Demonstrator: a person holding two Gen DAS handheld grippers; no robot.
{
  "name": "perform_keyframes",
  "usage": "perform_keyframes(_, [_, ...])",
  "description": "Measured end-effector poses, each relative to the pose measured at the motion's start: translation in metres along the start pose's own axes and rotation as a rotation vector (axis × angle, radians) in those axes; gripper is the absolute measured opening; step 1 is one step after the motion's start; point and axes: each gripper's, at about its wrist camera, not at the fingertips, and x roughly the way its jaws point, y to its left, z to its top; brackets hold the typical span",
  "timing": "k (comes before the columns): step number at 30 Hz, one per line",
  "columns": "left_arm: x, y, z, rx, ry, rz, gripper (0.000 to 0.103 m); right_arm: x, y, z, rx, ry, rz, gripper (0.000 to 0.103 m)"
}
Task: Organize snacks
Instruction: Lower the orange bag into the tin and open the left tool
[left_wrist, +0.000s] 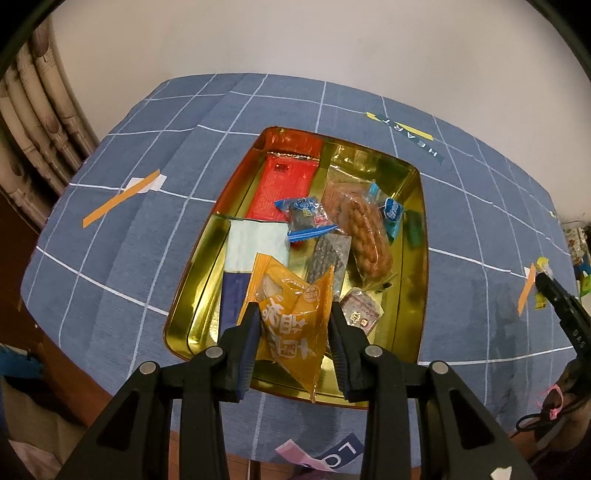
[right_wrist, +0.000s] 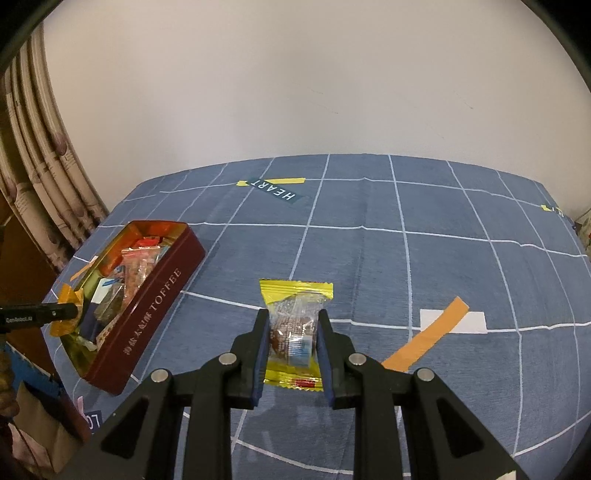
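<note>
My left gripper (left_wrist: 293, 314) is shut on an orange snack packet (left_wrist: 291, 325) and holds it over the near end of the gold-lined toffee tin (left_wrist: 192, 295). The tin holds several snacks: a red pack (left_wrist: 280, 184), a blue-wrapped candy (left_wrist: 306, 218), a twisted pastry (left_wrist: 365, 236) and a pale blue box (left_wrist: 255, 240). My right gripper (right_wrist: 293, 319) is shut on a yellow clear-window snack packet (right_wrist: 295, 328) just over the blue checked cloth. The tin (right_wrist: 155, 299) lies to its left, with the left gripper's finger (right_wrist: 40, 314) and the orange packet (right_wrist: 68, 306) above it.
A blue checked tablecloth (right_wrist: 406, 258) covers the table. Orange tape strips (right_wrist: 424, 332) (left_wrist: 122, 197) and a "HEART" label (right_wrist: 273, 190) lie on it. A curtain (right_wrist: 40, 177) hangs at the left, a white wall behind. Small items sit off the table's right edge (left_wrist: 580, 254).
</note>
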Motion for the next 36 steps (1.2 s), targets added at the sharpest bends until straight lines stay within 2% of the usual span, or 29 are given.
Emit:
perform_keyframes(19, [-0.002,-0.007,-0.003,0.025,-0.013,0.045,0.04,-0.009,0.01,0.003,-0.019,-0.006,0.008,0.024])
perform_keyframes(24, [-0.01,-0.011,-0.002,0.037,-0.042,0.068,0.054,-0.011,0.012,0.004,-0.023,-0.011,0.009,0.024])
perform_keyframes(33, [-0.027,-0.011,-0.003,0.045,-0.077,0.111,0.063,-0.018,0.021,0.006,-0.032,-0.022,0.019,0.024])
perform_keyframes(36, [-0.038,-0.004,-0.006,0.018,-0.094,0.129,0.067,-0.022,0.026,0.009,-0.04,-0.028,0.03,0.024])
